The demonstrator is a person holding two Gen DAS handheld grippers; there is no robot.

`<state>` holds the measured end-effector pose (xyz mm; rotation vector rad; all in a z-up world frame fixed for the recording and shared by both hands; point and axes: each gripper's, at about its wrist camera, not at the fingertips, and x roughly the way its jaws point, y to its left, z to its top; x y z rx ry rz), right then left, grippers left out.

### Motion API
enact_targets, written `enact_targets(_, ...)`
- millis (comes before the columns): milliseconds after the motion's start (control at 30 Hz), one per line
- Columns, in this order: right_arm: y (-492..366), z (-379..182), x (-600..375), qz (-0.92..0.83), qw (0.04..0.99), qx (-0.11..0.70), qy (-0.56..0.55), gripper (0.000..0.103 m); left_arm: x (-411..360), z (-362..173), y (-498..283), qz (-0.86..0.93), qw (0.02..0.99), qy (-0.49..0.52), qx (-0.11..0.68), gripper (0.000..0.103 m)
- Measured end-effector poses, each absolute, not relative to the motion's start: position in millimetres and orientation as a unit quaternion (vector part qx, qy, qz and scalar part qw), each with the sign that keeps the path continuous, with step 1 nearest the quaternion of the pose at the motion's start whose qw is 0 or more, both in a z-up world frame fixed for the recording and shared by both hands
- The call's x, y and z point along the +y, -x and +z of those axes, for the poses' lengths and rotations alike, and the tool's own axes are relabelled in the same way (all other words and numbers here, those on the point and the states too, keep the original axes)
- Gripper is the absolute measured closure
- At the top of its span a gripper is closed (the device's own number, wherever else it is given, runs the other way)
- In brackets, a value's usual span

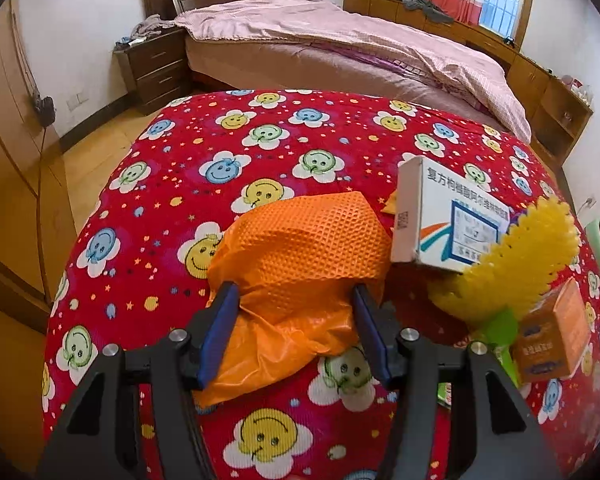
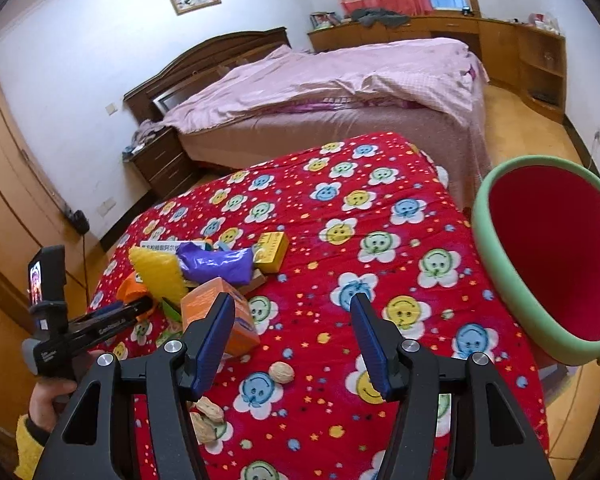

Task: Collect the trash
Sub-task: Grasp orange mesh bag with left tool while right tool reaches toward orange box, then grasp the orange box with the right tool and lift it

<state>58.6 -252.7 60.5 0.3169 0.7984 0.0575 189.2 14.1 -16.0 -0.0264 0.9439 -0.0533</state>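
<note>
Left wrist view: left gripper point(image 1: 296, 312) is spread around the crumpled orange plastic bag point(image 1: 300, 264) on the smiley-print bedspread point(image 1: 172, 208); white medicine box point(image 1: 448, 220) at two o'clock. Right gripper point(image 2: 292, 328) spread, holding nothing; watermelon-coloured bin point(image 2: 500, 264) at three o'clock.

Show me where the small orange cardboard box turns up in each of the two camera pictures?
Left wrist view: the small orange cardboard box sits at the far right edge, low, beside the yellow bubble-wrap sheet.
Right wrist view: the same box lies left of centre, partly behind the right gripper's left finger.
Shared landmark: the yellow bubble-wrap sheet next to the box, on the red smiley-flower cloth.
</note>
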Motion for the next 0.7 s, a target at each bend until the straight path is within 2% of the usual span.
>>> enact_targets(267,-61.9,56.4,-234.6,0.048,0.907,0.396,-0.138,0.042,32.0,-13.9,-187.5,-0.021,0.894,0.046,0.446,0.088)
enact_targets(367,-64.6,54.3,-226.2,0.055,0.905,0.402,-0.127,0.042,42.7,-10.4,-181.9,-0.024,0.891,0.079,0.445,0.094)
enact_targets(533,-67.2,51.1,-208.8,0.071,0.905,0.407,-0.097,0.041,51.0,-1.0,-158.8,-0.034,0.897,0.11,0.427,0.095)
enact_targets(700,-71.5,43.1,-191.8,0.084,0.902,0.418,-0.073,0.034,56.7,8.5,-130.6,-0.046,0.902,0.147,0.404,0.095)
